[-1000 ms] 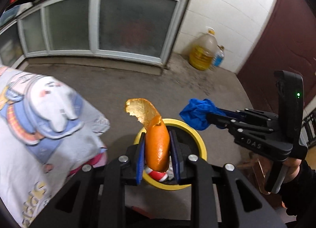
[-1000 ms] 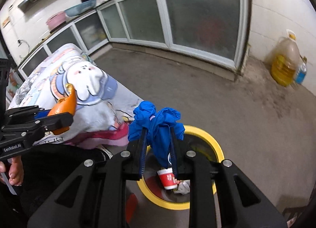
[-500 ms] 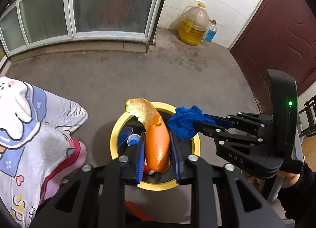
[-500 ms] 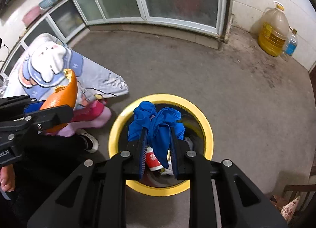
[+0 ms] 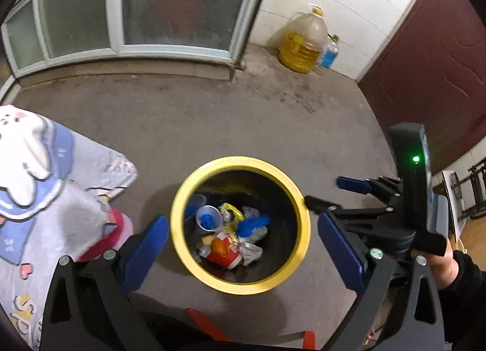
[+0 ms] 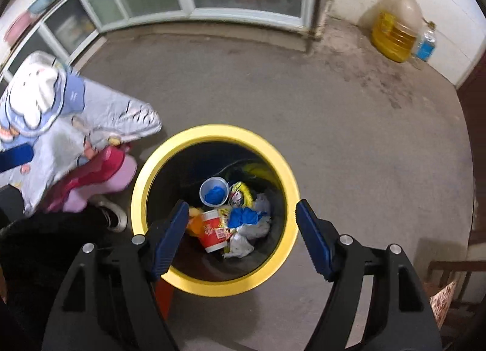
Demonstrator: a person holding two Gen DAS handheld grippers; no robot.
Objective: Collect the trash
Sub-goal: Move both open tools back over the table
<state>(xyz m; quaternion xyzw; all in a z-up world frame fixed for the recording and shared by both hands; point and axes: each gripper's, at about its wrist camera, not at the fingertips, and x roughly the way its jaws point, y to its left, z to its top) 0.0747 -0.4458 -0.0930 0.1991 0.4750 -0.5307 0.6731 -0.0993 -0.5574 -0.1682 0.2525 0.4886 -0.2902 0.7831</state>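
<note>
yellow-rimmed black bin (image 6: 212, 132) holds red cup (image 6: 212, 231), blue glove (image 6: 243, 218), crumpled wrappers.

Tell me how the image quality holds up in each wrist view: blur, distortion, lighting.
Left wrist view: strong fisheye bending with dark corners; the yellow bin rim and printed cloth look smeared; a green light glows on the other device. Right wrist view: same curvature; the cloth is soft, the trash deep in the bin is dim but readable.
</note>
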